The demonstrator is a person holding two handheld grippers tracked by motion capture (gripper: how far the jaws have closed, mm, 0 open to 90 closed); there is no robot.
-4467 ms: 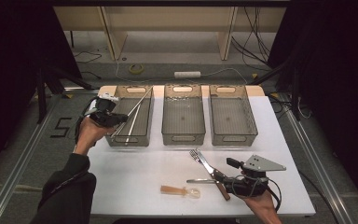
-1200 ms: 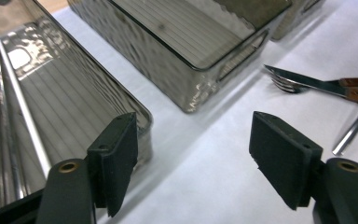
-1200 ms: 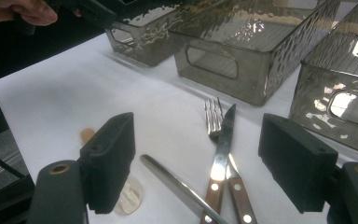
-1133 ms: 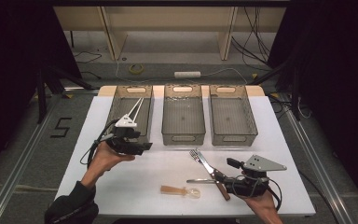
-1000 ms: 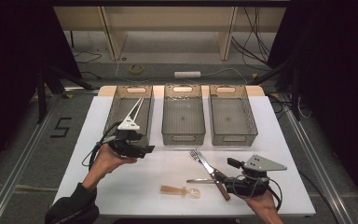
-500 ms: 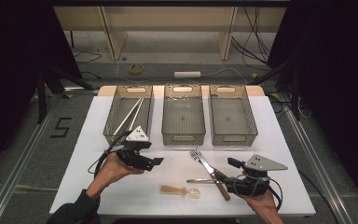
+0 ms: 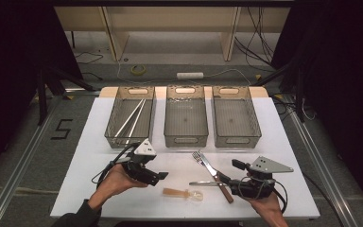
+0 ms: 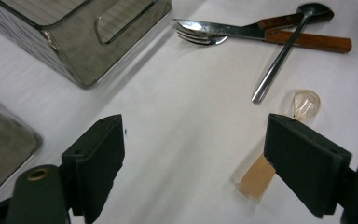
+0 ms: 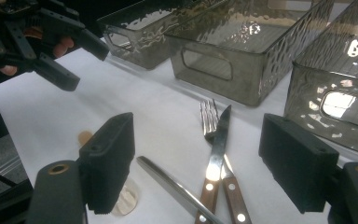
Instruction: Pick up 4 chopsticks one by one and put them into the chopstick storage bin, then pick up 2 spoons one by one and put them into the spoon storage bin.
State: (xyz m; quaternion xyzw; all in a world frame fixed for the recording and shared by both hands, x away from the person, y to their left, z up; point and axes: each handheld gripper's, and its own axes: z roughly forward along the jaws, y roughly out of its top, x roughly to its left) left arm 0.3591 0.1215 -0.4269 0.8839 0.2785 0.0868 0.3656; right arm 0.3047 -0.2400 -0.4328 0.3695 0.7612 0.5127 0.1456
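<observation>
**Now: left gripper spread wide over the clear plastic spoon**

Presently, in the high view, the left gripper (image 7: 162, 176) is seen at about 8 o'clock on the white table (image 7: 90, 189), held in the person's left hand (image 7: 116, 182). Its jaws have just been opening and stand wide apart, with nothing pressed between them. In the left gripper view, the translucent plastic spoon (image 8: 279, 140) is seen lying flat on the table, its amber handle partly hidden behind the jaw at 4 o'clock and its clear bowl showing just above that jaw. Whether the jaw touches the spoon cannot be told. In the high view the same spoon lies at about 6 o'clock, just beside the left gripper's tips.

The right gripper (image 7: 227, 179) is held at about 5 o'clock of the table by the right hand (image 7: 264, 205). Its jaws are likewise spread, and nothing is clamped. Between them, in the right gripper view, a wooden-handled knife (image 9: 216, 163) is seen lying across a fork (image 9: 208, 116), with the handle of a metal spoon (image 9: 177, 191) running beside them towards 7 o'clock.

Three smoky transparent bins are ranged along the 12 o'clock edge. In the left bin (image 7: 116, 139), a pair of pale chopsticks (image 7: 131, 118) lies on a slant. The middle bin (image 7: 185, 137) and the right bin (image 7: 236, 137) stand just beside it in a row.
</observation>
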